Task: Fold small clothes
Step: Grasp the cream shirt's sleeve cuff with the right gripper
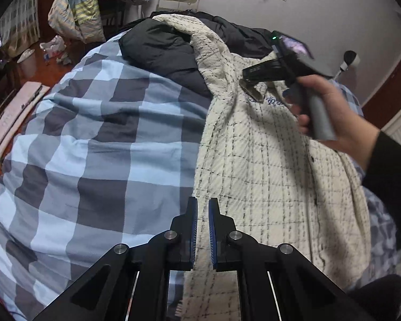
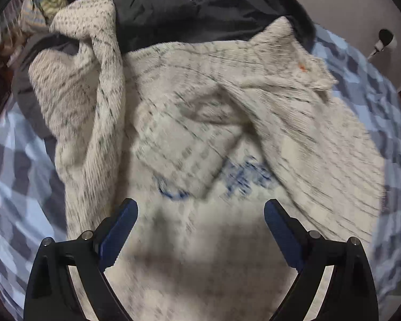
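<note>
Left gripper (image 1: 202,230) with fingers (image 1: 192,230) nearly together over the edge of a cream checked jacket (image 1: 267,165), blue checked bed (image 1: 99,139) beneath, black coat (image 1: 160,50) behind, right hand (image 1: 326,107) holding the right gripper (image 1: 250,85) above the jacket's collar.

A cream fleece jacket (image 1: 267,165) with a thin black grid pattern lies spread lengthwise on a blue-and-grey checked duvet (image 1: 93,139). Blue embroidered lettering (image 2: 243,179) marks its chest. Its upper part is rumpled and rests against a black garment (image 1: 163,53).
</note>
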`<control>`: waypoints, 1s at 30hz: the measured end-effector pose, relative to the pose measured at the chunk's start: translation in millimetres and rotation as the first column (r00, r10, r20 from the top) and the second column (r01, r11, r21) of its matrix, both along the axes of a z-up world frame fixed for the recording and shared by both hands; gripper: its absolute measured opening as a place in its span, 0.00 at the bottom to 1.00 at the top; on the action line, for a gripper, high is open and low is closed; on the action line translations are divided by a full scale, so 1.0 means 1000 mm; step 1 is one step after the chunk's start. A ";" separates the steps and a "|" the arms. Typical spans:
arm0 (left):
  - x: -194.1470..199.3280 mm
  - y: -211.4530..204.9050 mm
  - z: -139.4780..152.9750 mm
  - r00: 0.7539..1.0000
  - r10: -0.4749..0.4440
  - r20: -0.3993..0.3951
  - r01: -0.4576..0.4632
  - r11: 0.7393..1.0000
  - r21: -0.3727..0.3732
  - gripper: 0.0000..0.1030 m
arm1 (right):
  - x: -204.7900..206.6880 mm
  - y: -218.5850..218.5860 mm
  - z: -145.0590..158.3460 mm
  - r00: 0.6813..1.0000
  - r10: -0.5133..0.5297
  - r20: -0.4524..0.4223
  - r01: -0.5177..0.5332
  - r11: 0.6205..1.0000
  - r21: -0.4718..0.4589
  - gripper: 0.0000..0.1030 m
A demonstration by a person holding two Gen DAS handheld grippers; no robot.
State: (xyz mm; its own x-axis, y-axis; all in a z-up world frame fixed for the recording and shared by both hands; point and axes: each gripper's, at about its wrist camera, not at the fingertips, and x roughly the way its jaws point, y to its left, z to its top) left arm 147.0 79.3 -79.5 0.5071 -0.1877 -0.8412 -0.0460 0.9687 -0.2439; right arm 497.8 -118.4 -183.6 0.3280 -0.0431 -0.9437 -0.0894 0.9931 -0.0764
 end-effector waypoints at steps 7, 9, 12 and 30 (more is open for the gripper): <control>0.010 -0.001 -0.024 0.995 0.005 -0.103 -0.012 0.997 -0.075 0.06 | 0.001 0.008 -0.006 0.999 0.048 0.013 -0.048 0.998 0.033 0.61; 0.010 0.000 -0.025 0.994 0.008 -0.106 -0.016 0.997 -0.081 0.06 | -0.007 0.008 0.005 0.998 0.065 0.022 -0.067 0.994 0.088 0.10; 0.011 0.005 -0.025 0.994 0.033 -0.103 -0.044 0.994 -0.098 0.06 | -0.031 -0.019 0.045 0.996 -0.004 0.084 -0.023 0.949 0.314 0.03; 0.007 0.007 -0.031 0.988 0.041 -0.150 -0.057 0.993 -0.104 0.06 | -0.118 -0.146 0.229 0.974 -0.065 0.219 -0.001 0.957 0.289 0.16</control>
State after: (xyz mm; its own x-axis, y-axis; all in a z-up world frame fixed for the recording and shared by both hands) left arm 153.8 86.7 -110.7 0.3893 -0.2590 -0.8839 -0.1357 0.9330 -0.3332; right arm 380.2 -264.2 44.9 0.5346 0.2035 -0.8203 -0.0709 0.9780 0.1964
